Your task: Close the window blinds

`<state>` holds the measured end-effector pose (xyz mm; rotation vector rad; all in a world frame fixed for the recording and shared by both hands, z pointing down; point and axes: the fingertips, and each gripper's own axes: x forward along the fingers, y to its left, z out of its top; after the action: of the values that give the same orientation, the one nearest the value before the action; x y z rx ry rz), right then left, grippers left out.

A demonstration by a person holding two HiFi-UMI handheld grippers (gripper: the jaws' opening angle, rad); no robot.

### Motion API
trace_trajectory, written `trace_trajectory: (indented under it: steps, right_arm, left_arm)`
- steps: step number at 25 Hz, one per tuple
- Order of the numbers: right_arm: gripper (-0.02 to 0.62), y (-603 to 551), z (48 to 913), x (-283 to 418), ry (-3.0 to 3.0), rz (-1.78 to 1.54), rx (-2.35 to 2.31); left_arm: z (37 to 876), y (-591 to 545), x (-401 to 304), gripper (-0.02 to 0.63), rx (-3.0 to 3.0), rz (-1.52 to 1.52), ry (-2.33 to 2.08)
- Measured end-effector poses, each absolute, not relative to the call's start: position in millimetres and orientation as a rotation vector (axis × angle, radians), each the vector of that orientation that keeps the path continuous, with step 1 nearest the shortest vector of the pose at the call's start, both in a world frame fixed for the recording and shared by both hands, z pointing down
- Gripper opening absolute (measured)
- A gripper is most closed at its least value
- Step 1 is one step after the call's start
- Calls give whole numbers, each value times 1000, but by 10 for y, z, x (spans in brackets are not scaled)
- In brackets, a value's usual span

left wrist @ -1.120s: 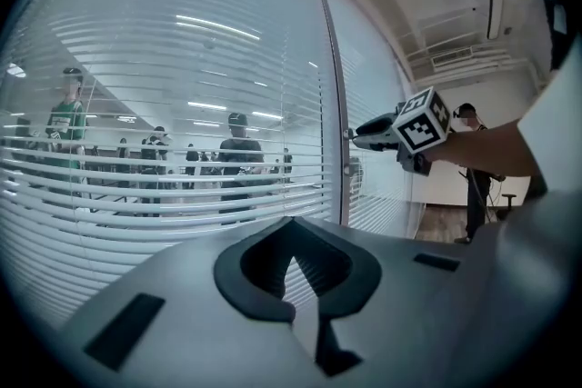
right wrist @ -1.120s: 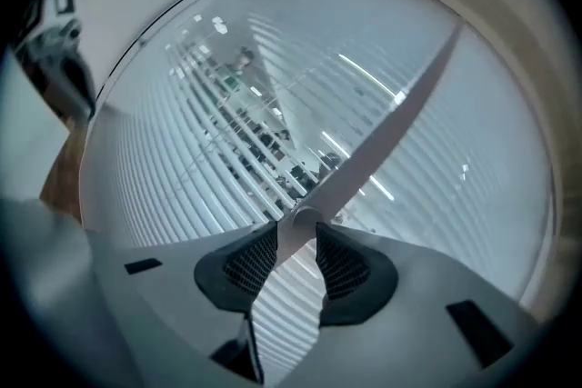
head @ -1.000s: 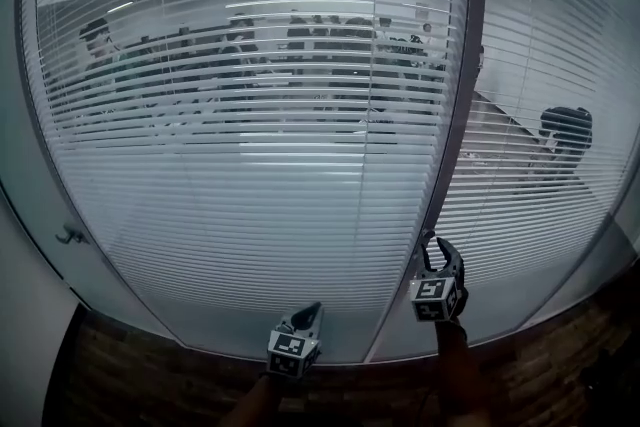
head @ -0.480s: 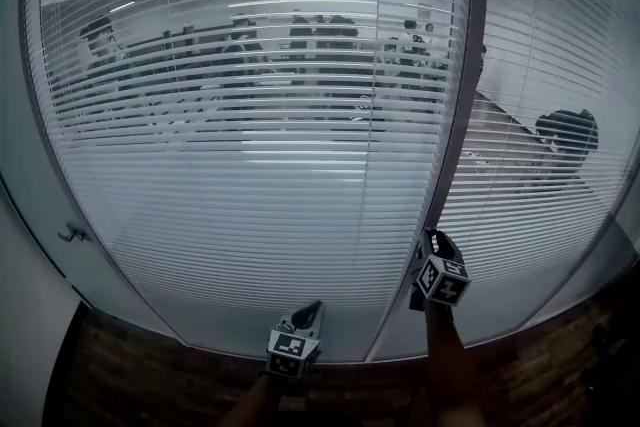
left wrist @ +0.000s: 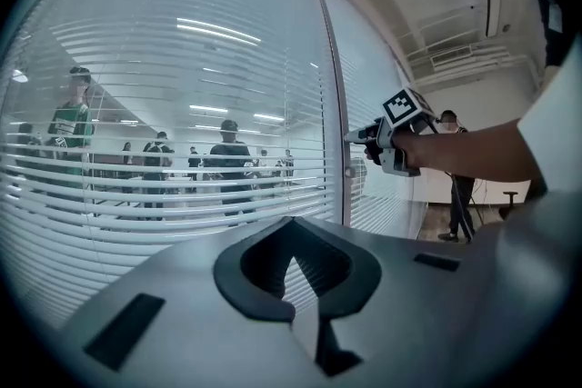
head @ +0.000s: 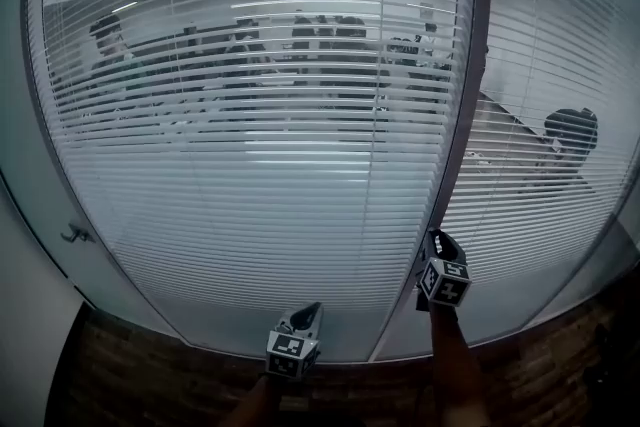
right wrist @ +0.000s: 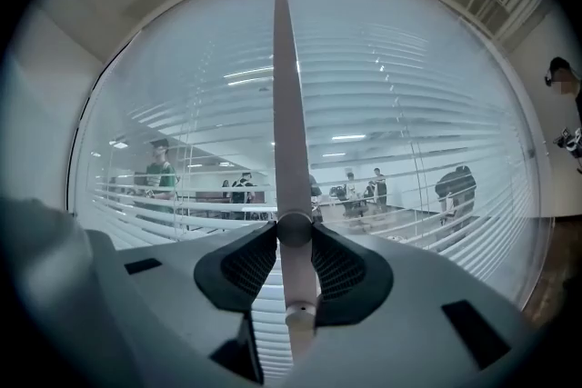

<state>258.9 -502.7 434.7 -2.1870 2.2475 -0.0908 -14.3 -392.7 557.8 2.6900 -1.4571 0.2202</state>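
Wand-twist step: right gripper (head: 436, 241) grips the tilt wand (right wrist: 285, 123), jaws just nipped tighter on it. Blinds (head: 250, 195) cover the window, slats not yet shut. Left gripper (head: 309, 309) closed, empty. Next, I'd roll the wand further.

Cool even light, fisheye bending, dark corners

No word, number or brand is showing legibly in any view. The only markings appearing are black-and-white square code patterns, sitting on the faces of the left cube (head: 288, 348) and the right cube (head: 446, 283). They are showing blocky shapes only, not letters or digits.
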Motion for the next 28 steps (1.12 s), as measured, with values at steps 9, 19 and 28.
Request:
trace_trajectory:
  steps: [9, 19, 28]
  right_arm:
    - [126, -5002, 4349, 2520, 2416, 256, -2365]
    - [126, -5016, 4384, 2404, 2612, 1057, -2559]
    - [126, -5077, 4525, 2435, 2616, 2095, -2507]
  left_arm:
    - [5602, -3974, -127, -5, 2671, 235, -1450]
    - [5725, -3949, 100, -5, 2674, 236, -1373]
    - [5709, -4059, 200, -5, 2694, 269, -1388]
